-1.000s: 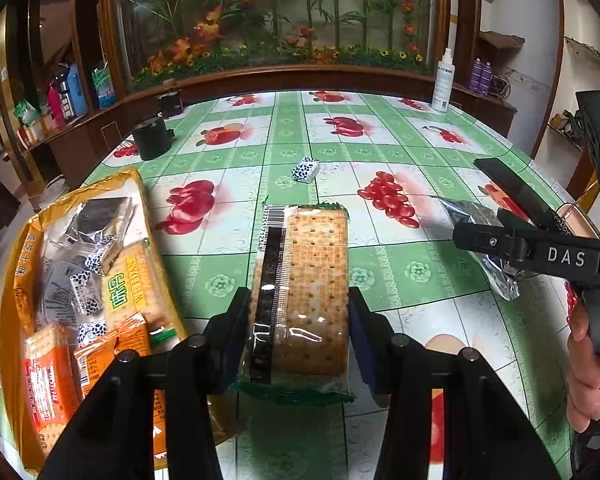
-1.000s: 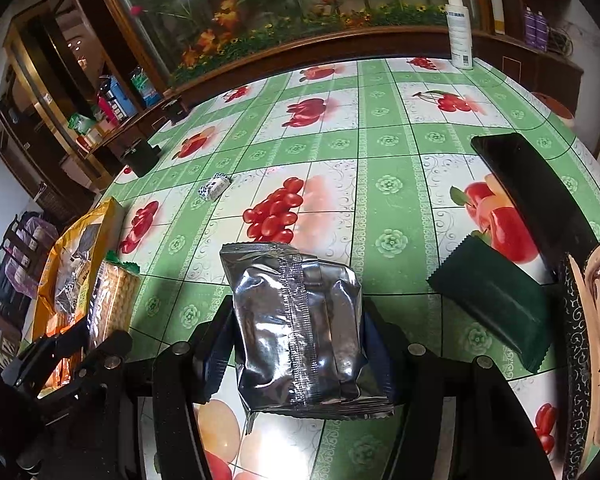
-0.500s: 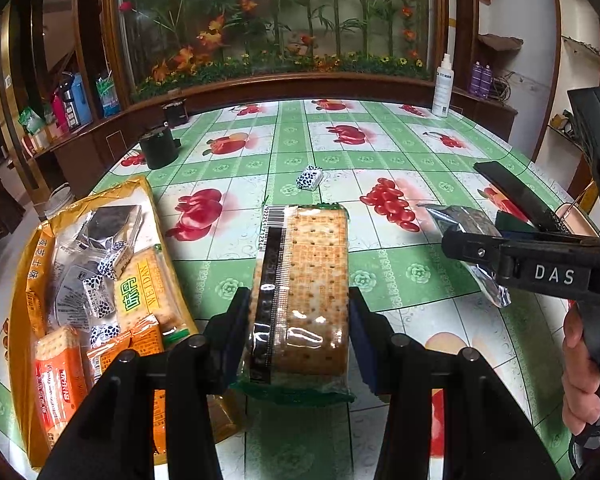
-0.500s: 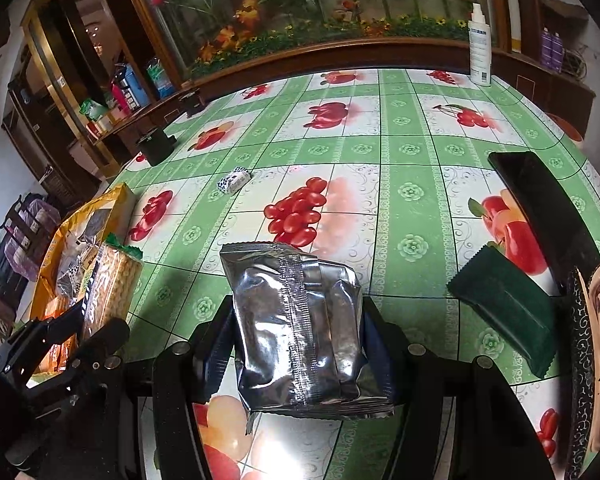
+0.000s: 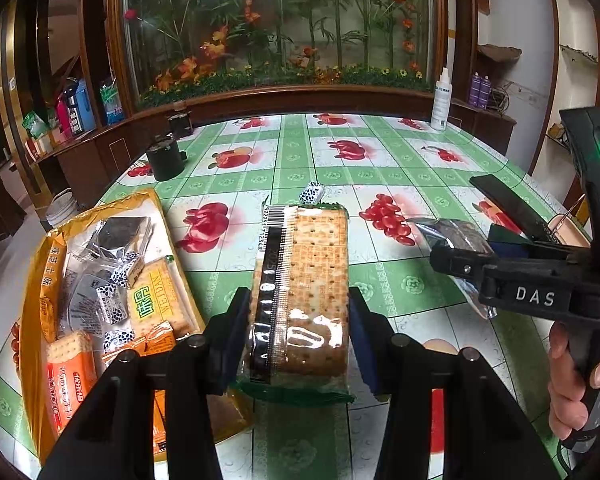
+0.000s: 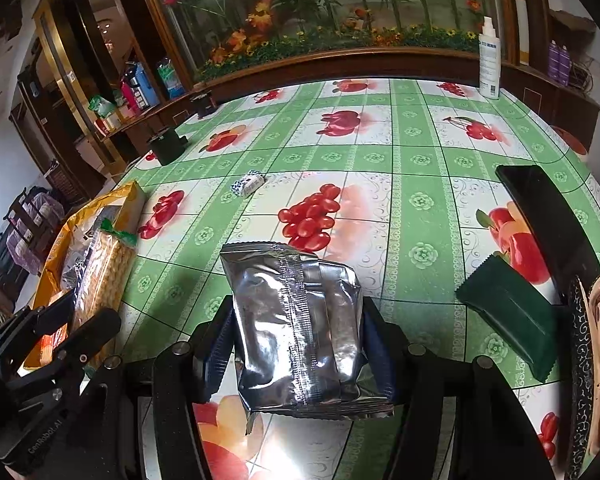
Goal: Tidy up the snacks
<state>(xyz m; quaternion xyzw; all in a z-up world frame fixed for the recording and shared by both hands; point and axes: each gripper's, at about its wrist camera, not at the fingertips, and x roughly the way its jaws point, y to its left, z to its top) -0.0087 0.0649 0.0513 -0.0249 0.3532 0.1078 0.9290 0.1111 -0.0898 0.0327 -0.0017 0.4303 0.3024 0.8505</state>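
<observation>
My left gripper [image 5: 298,334] is shut on a clear pack of square crackers [image 5: 304,288], held above the green fruit-print table, just right of a yellow snack bag [image 5: 40,280] full of packets. My right gripper [image 6: 296,354] is shut on a silver foil packet [image 6: 300,332], held above the table. In the left wrist view the right gripper [image 5: 452,258] shows at the right with the foil packet [image 5: 456,236]. In the right wrist view the left gripper [image 6: 66,322] shows at the left with the cracker pack [image 6: 104,276] by the yellow bag [image 6: 100,208].
A small black-and-white wrapped sweet [image 5: 313,193] lies mid-table. A dark green packet [image 6: 508,312] and a black flat case [image 6: 548,212] lie at the right. A black cup [image 5: 165,159] and a white spray bottle [image 5: 441,100] stand near the far edge.
Both grippers have risen a little and tilted up with their packs; more of the far table and cabinet shows. Both grips are unchanged.
</observation>
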